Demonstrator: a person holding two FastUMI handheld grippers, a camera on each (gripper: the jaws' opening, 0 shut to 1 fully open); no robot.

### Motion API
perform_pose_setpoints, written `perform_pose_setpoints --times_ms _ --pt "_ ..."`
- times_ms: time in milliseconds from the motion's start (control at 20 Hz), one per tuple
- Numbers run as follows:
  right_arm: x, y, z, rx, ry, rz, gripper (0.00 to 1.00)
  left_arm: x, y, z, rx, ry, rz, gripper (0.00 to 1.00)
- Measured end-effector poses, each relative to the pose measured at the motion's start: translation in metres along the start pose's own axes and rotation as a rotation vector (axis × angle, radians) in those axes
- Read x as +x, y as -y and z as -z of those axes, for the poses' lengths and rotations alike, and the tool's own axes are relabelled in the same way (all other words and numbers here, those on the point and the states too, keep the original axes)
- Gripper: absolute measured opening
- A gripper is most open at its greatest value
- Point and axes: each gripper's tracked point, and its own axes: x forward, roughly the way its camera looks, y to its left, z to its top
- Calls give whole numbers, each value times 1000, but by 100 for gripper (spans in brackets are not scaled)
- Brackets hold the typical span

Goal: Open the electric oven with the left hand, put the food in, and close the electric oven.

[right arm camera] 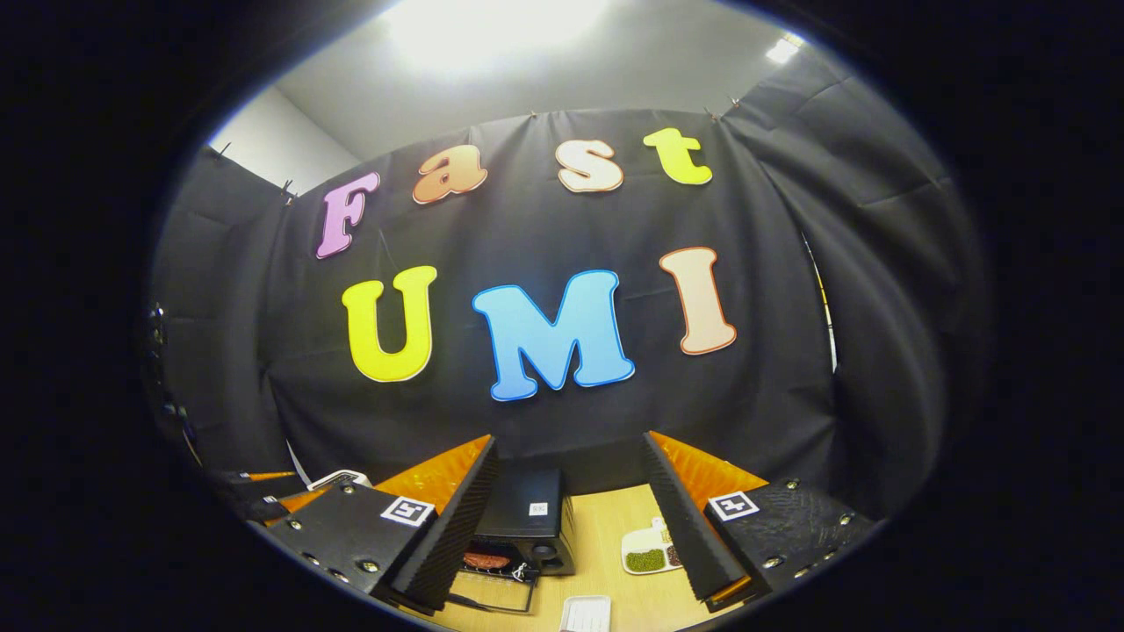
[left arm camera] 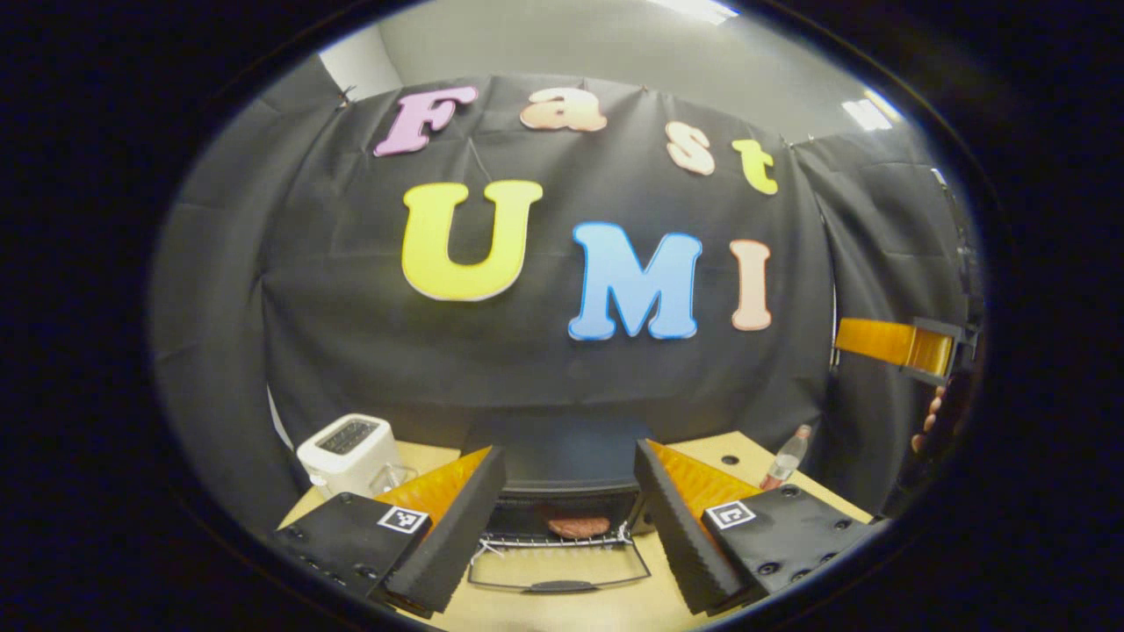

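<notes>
The black electric oven (left arm camera: 562, 470) stands on the wooden table straight ahead of my left gripper (left arm camera: 569, 449), which is open and holds nothing. The oven's door (left arm camera: 558, 579) hangs folded down toward me. A reddish-brown piece of food (left arm camera: 578, 527) lies on the wire rack (left arm camera: 562, 542) inside. In the right gripper view the oven (right arm camera: 529, 513) sits lower left, with the food (right arm camera: 486, 559) on its rack and the door (right arm camera: 496, 604) down. My right gripper (right arm camera: 569, 439) is open and empty, held above the table. It also appears far right in the left gripper view, its orange finger (left arm camera: 891, 342) above a hand (left arm camera: 931, 421).
A white toaster (left arm camera: 347, 452) stands left of the oven. A small bottle (left arm camera: 784, 461) stands at the table's back right. A white dish with green food (right arm camera: 650, 553) and a white tray (right arm camera: 586, 613) lie right of the oven. The wooden table (right arm camera: 606, 527) stretches between them.
</notes>
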Motion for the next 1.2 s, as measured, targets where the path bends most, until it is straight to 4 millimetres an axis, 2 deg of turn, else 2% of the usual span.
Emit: perform_pose_setpoints --times_ms 100,150,250,300,350,400,450,600,1000,1150,1200 --pt "-1 7 2 -10 -11 0 98 9 0 36 10 -93 8 96" --pt "-1 9 4 -13 -21 -6 98 13 0 52 9 -134 10 100" --pt "0 21 12 -9 -48 4 98 21 0 88 -6 -233 13 100" --pt "0 26 15 -3 -61 14 98 24 -1 109 -17 -284 7 96" --pt "0 31 18 10 -72 23 98 26 -2 130 -31 -344 3 100" --pt "0 36 21 25 -81 29 98 29 -4 153 -48 -401 -5 96" --pt "1 41 24 31 -91 36 98 30 -3 173 -63 -461 -9 99" --pt "3 56 29 22 -108 58 98 28 -5 220 -79 -592 -28 99" --pt "12 81 47 35 -164 90 98 34 -10 305 -11 -870 -32 100" --pt "13 90 51 38 -180 111 98 41 -11 326 -1 -932 -33 96" --pt "14 92 52 37 -184 118 98 42 -10 331 -5 -954 -30 100"
